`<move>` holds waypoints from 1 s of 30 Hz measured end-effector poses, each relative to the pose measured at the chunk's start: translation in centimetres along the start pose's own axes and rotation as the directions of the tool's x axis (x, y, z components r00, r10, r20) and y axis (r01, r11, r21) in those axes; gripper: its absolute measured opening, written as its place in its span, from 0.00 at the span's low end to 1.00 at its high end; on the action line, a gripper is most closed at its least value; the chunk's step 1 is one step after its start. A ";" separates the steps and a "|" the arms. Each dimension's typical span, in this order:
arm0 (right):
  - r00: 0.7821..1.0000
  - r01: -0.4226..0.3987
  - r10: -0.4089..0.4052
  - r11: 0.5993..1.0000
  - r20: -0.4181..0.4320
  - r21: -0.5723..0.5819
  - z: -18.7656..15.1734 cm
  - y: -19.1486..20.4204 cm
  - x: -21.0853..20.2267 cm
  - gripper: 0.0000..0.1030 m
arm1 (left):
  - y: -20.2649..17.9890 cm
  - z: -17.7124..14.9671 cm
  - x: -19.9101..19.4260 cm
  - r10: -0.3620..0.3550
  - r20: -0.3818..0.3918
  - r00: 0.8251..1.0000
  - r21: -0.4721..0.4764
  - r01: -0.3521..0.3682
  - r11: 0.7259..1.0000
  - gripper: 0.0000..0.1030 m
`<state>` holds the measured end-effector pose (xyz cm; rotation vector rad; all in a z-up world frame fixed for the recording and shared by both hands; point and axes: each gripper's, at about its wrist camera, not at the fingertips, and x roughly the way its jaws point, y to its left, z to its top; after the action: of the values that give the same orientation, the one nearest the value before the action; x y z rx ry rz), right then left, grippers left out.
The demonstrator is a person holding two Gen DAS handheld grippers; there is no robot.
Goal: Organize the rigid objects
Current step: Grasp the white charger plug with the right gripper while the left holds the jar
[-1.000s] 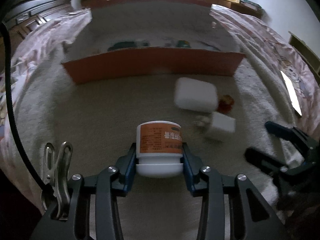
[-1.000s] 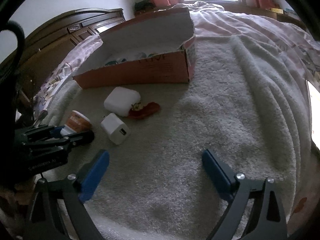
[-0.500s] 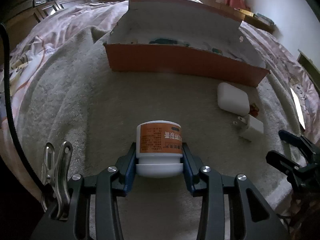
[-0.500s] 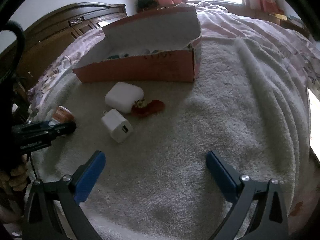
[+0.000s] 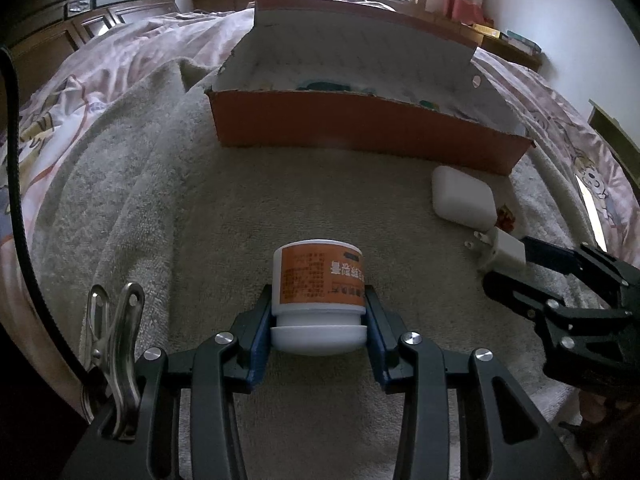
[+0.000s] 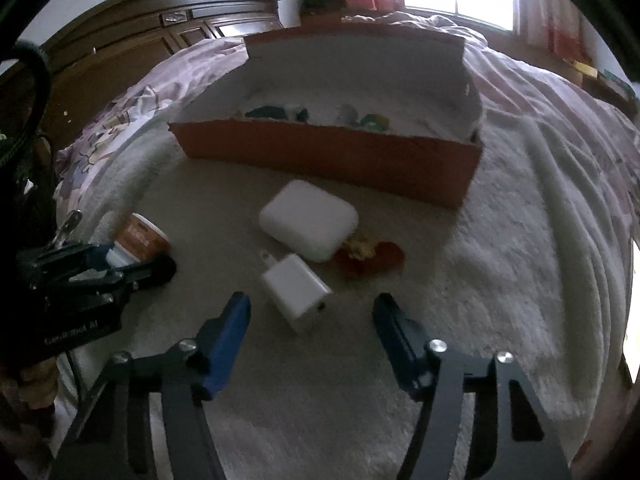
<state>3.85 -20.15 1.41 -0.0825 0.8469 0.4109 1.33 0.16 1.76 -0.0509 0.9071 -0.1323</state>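
My left gripper [image 5: 318, 301] is shut on a white jar with an orange label [image 5: 318, 276], held just above the beige towel; the jar [image 6: 142, 236] also shows at the left of the right wrist view. My right gripper [image 6: 311, 305] has its jaws closing around a white plug charger [image 6: 296, 290] that lies on the towel. The blue pads stand on either side of the charger without touching it. In the left wrist view the charger [image 5: 502, 250] lies at the right gripper's [image 5: 516, 266] tips. A white rounded case [image 6: 308, 220] lies just beyond it.
An open orange cardboard box [image 6: 340, 152] with several small items inside stands farther back on the bed. A small red and yellow object [image 6: 368, 256] lies against the white case. A pink quilt and a dark wooden headboard [image 6: 132, 40] surround the towel.
The right gripper has moved in over the charger and its jaws have narrowed from wide open. The left gripper shifted earlier, then held still, gripping the jar throughout.
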 end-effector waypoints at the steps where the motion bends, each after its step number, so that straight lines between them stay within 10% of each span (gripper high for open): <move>1: 1.000 0.005 -0.005 1.000 -0.002 -0.003 0.1 0.1 0.1 0.59 | -0.1 0.0 0.0 0.001 0.003 1.000 0.000 -0.001 1.000 0.40; 13: 0.997 0.074 -0.074 0.995 0.000 -0.064 0.4 1.6 0.7 0.37 | -0.2 -0.8 -0.2 -0.003 0.057 0.998 0.019 0.002 1.000 0.40; 30: 0.999 0.023 -0.022 0.997 0.024 -0.072 -0.1 2.8 -0.8 0.37 | 0.8 -0.7 -1.0 -0.078 0.059 0.995 -0.027 0.080 0.996 0.40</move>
<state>2.23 -17.89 2.13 -0.1542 0.8074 0.4207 0.30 1.09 2.01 -0.1170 0.8497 -0.1901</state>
